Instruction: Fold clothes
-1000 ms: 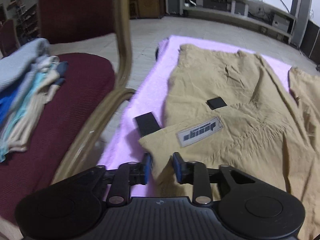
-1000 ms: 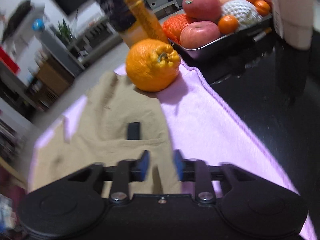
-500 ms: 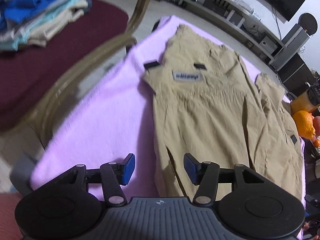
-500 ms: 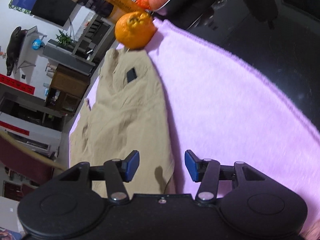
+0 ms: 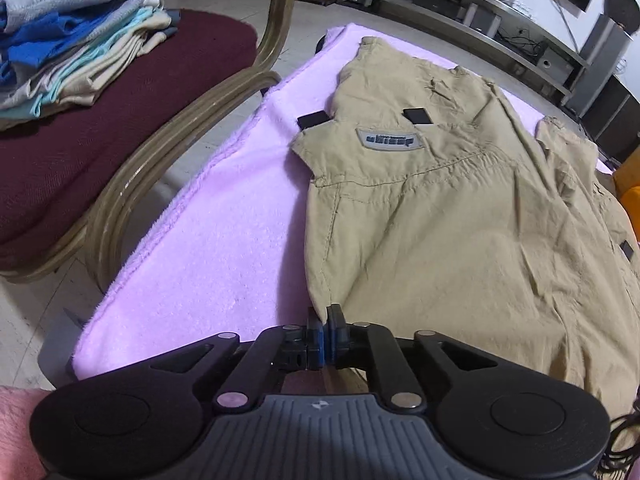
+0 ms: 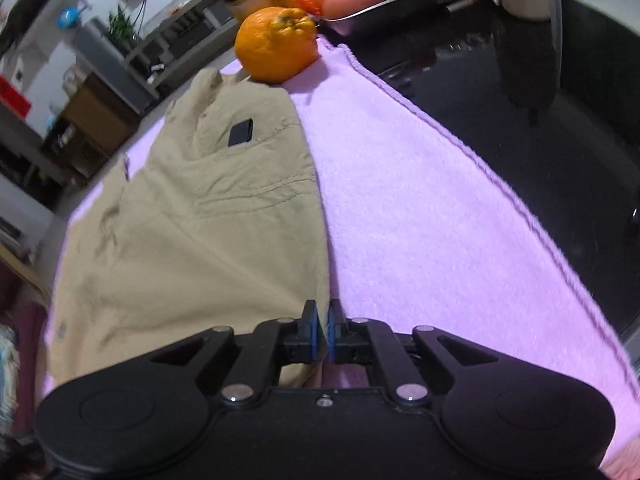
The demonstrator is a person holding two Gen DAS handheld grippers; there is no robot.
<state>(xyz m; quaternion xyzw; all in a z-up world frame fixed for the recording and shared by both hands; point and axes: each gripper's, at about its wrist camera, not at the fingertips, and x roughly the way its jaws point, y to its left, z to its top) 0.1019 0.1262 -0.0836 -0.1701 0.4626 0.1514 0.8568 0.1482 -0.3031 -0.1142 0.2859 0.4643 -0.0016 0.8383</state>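
Orange citrus (image 6: 275,49) touching khaki trousers (image 6: 192,220) (folded stack (image 5: 68,36) on chair (image 5: 132,92))

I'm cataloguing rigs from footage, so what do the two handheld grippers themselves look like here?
Both look alike. The left gripper and right gripper have black linkage arms with silver pivot pins, blue pads on the inner faces of the fingers, and two round black discs at the base. The left body is ribbed grey with a small logo; the right body is plain black with a centre screw. No cables or sleeves visible.
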